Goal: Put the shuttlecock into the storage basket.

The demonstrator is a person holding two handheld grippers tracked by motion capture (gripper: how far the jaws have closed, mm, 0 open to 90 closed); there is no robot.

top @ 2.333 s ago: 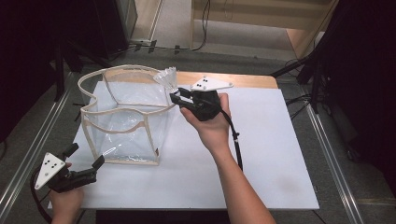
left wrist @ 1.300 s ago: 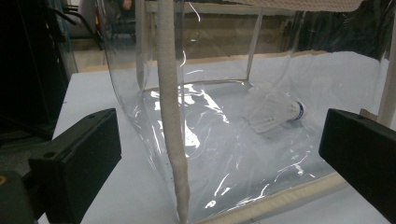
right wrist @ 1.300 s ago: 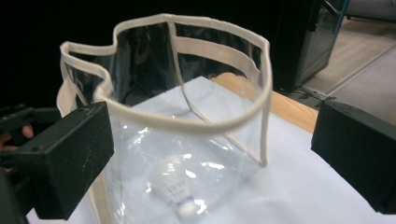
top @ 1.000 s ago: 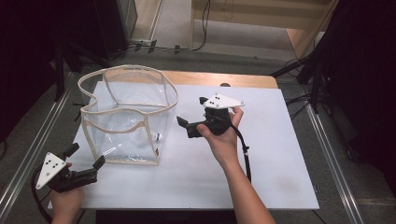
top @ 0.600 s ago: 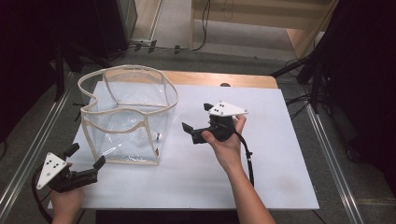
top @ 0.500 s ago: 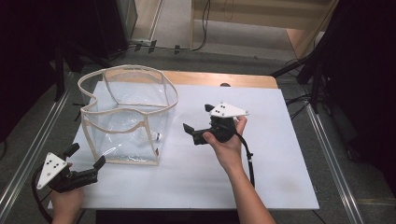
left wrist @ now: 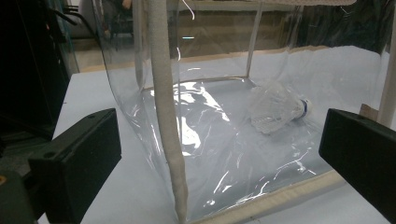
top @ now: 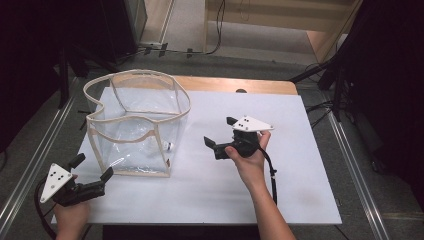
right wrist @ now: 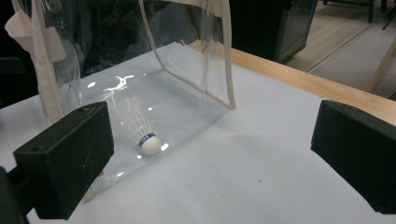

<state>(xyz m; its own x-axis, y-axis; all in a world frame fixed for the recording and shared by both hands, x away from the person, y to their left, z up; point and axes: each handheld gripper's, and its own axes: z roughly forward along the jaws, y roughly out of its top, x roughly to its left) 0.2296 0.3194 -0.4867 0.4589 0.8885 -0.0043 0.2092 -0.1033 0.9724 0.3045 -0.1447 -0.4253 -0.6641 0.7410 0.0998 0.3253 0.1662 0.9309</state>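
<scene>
A shuttlecock [right wrist: 142, 132] lies inside the clear bag [top: 137, 125], behind its wall, ahead of the wide-open right gripper [top: 220, 136]; the left gripper [top: 92, 169], also wide, faces the bag's corner.

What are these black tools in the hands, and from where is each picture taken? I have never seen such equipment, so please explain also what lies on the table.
A person sits at a white table and holds a hand-held two-jaw gripper in each hand: the left gripper and the right gripper. Both are open and hold nothing.

The high view comes from a fixed camera above the table. Each of the other two pictures comes from a small camera riding on one gripper; the black blocks at their edges are that gripper's own jaws.

On the table stands a clear plastic bag with cream fabric trim, open at the top. Inside it, on the bottom, lies a white shuttlecock.
</scene>
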